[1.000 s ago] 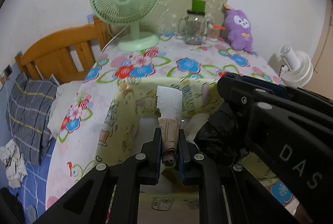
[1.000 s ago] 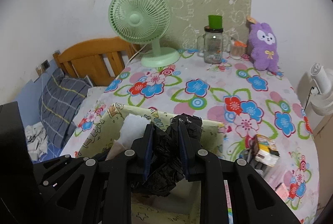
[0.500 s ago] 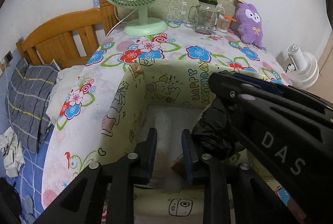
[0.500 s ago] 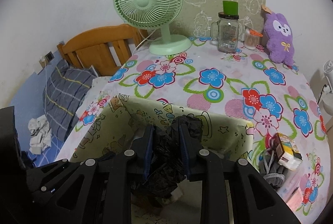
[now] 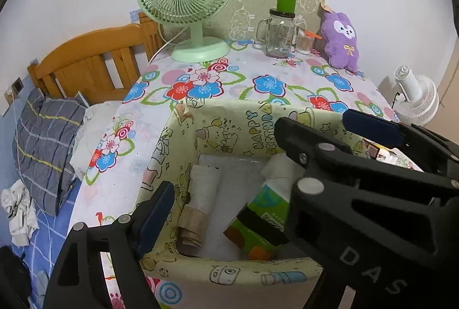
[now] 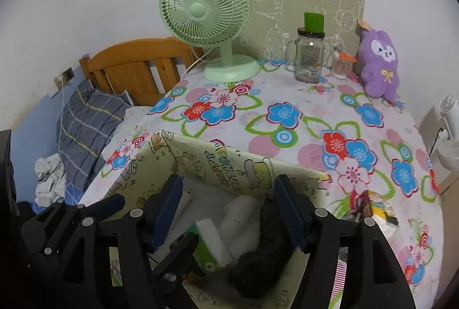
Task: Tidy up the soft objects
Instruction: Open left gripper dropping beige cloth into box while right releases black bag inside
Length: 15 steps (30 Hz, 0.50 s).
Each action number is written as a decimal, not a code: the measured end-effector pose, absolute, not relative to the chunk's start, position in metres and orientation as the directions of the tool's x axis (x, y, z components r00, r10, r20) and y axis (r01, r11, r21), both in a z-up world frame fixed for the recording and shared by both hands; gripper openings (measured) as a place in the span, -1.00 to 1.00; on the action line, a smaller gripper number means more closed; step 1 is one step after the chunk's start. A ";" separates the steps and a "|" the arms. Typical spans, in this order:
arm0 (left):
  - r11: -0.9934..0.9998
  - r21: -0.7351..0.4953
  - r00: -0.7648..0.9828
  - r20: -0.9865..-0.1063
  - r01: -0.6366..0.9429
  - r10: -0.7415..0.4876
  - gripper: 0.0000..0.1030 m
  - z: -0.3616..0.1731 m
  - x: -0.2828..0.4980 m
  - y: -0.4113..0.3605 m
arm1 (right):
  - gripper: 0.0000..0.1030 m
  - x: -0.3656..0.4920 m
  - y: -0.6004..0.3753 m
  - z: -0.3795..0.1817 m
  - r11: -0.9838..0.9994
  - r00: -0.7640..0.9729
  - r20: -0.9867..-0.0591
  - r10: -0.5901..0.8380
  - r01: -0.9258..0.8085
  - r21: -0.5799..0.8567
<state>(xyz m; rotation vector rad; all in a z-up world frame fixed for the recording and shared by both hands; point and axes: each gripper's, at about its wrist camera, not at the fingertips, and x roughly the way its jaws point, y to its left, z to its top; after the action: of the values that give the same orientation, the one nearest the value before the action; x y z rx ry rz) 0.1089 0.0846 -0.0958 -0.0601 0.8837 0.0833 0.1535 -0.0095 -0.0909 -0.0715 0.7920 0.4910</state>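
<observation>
A yellow cartoon-print storage box stands open at the near edge of the flowered table. Inside lie a rolled white and beige cloth, a green tissue pack and a black soft bundle. My left gripper is open and empty over the box's near left corner; only its left finger shows, the right one is hidden behind the right gripper's body. My right gripper is open and empty above the box, the black bundle lying below it.
A green desk fan, a glass jar with green lid and a purple plush stand at the table's back. Small items lie right of the box. A wooden headboard and pillow are to the left, a white fan to the right.
My left gripper opened and let the rolled cloth drop into the box. My right gripper opened and released the black bundle into the box. Both grippers drew back and up.
</observation>
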 end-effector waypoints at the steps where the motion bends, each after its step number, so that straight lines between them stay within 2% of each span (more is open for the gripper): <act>1: 0.995 -0.014 0.635 -0.771 -0.095 0.050 0.67 -0.094 0.108 0.082 | 0.39 0.152 -0.012 -0.089 0.886 0.601 -0.694 0.396 -0.448 0.119; 9: 0.998 0.006 0.673 -0.738 -0.066 0.050 0.82 -0.077 0.098 0.062 | 0.46 0.136 -0.036 -0.072 0.901 0.647 -0.660 0.381 -0.419 0.108; 15: 0.999 0.019 0.708 -0.705 -0.040 0.042 0.89 -0.063 0.093 0.047 | 0.61 0.125 -0.054 -0.059 0.916 0.686 -0.634 0.356 -0.389 0.094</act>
<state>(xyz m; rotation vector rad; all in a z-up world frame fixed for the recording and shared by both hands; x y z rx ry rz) 0.0926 0.0472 -0.0628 0.0023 0.7831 0.0453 0.1249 -0.0537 -0.0592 -0.0497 0.6999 0.4174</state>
